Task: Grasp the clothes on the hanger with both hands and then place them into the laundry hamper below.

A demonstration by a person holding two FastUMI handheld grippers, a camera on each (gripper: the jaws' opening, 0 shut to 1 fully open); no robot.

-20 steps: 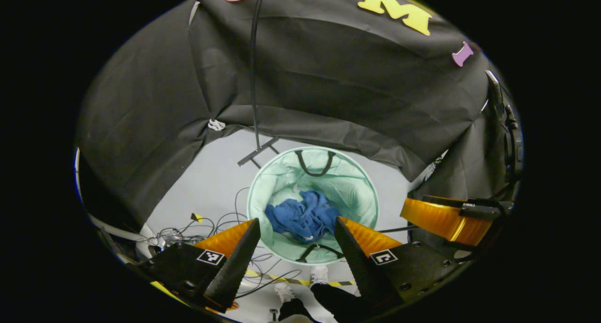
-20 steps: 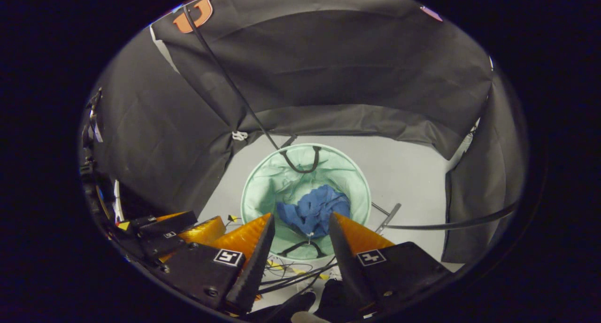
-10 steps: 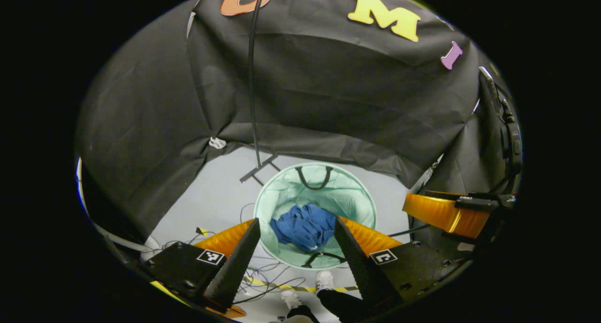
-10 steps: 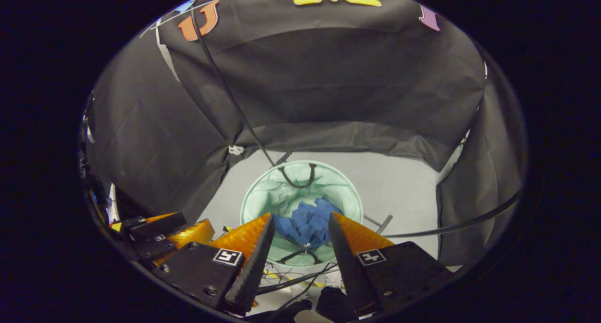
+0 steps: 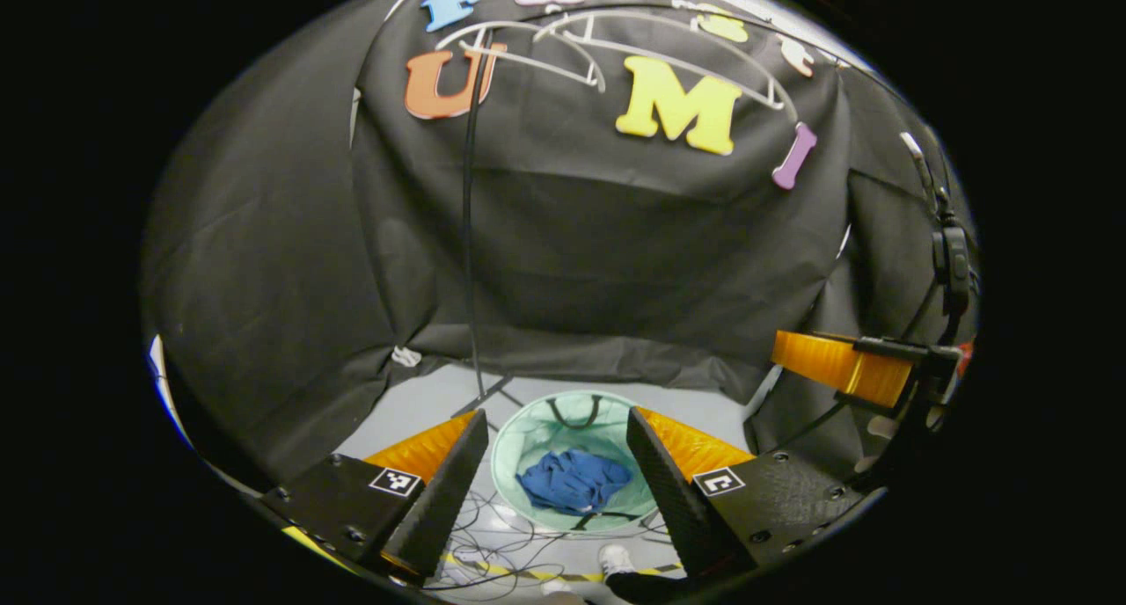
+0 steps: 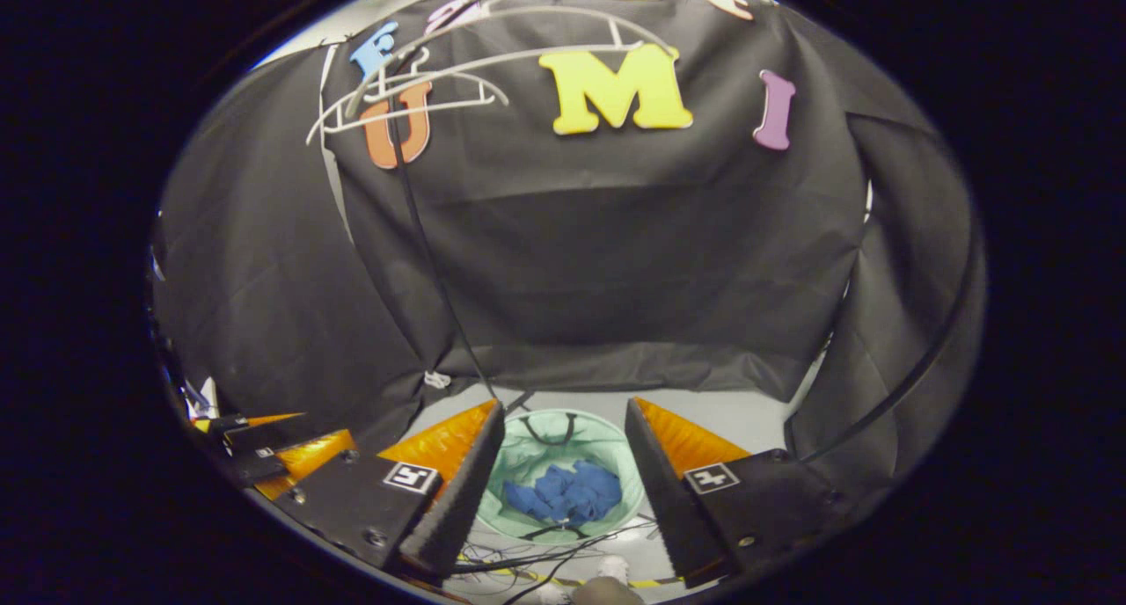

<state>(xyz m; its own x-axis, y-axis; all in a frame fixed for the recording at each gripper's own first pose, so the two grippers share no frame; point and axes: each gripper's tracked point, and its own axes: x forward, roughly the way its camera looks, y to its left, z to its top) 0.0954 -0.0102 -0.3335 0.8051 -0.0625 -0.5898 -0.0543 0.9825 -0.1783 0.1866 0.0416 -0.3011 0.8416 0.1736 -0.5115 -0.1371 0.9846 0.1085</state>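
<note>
Down on the grey floor (image 5: 422, 398), the mint-green laundry hamper (image 5: 519, 438) holds the blue clothes (image 5: 573, 482), crumpled at its bottom. The left gripper (image 5: 552, 482) hangs well above it, fingers spread apart and gripping nothing; the right gripper (image 6: 560, 477) is likewise parted and empty. High against the wall hang white hangers (image 6: 422, 95) (bare, by the look of them) beside a thin black stand pole (image 5: 468, 236). The left gripper view also takes in the right gripper's body at its right edge, plus a white shoe (image 5: 613, 557) below.
</note>
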